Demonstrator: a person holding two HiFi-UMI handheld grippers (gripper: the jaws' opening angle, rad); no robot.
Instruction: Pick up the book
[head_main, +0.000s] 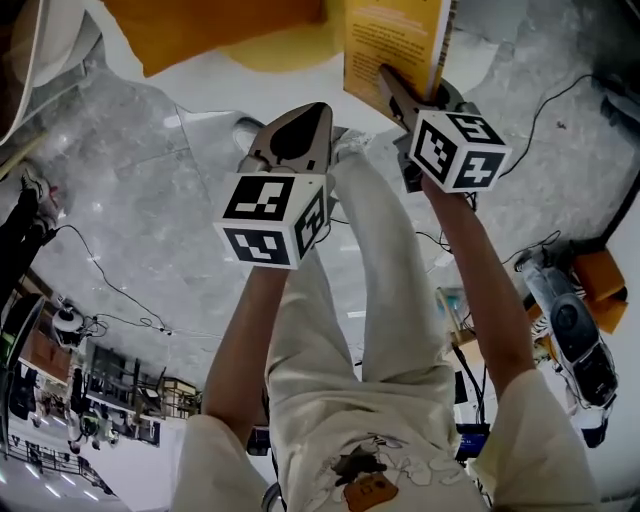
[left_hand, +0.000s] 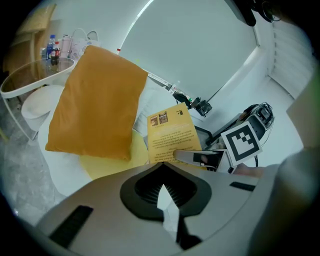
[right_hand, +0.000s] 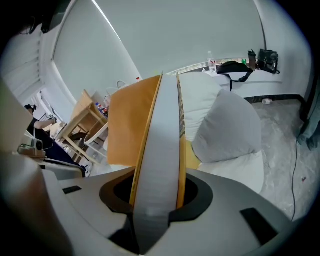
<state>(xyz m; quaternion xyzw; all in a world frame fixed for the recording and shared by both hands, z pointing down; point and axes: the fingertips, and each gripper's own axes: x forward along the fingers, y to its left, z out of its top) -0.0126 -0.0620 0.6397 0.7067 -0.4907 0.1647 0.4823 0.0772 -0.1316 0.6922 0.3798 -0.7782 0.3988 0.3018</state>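
white surface (left_hand: 60, 172), orange pillow (left_hand: 95, 105); right gripper (head_main: 396, 82) grips book (head_main: 390, 35)

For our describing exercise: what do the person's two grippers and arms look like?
Both the left gripper and the right gripper have smooth grey bodies with a dark leaf-shaped recess round the jaws. Each carries a white cube with black square markers. The person wears a cream short-sleeved T-shirt; the forearms are bare.
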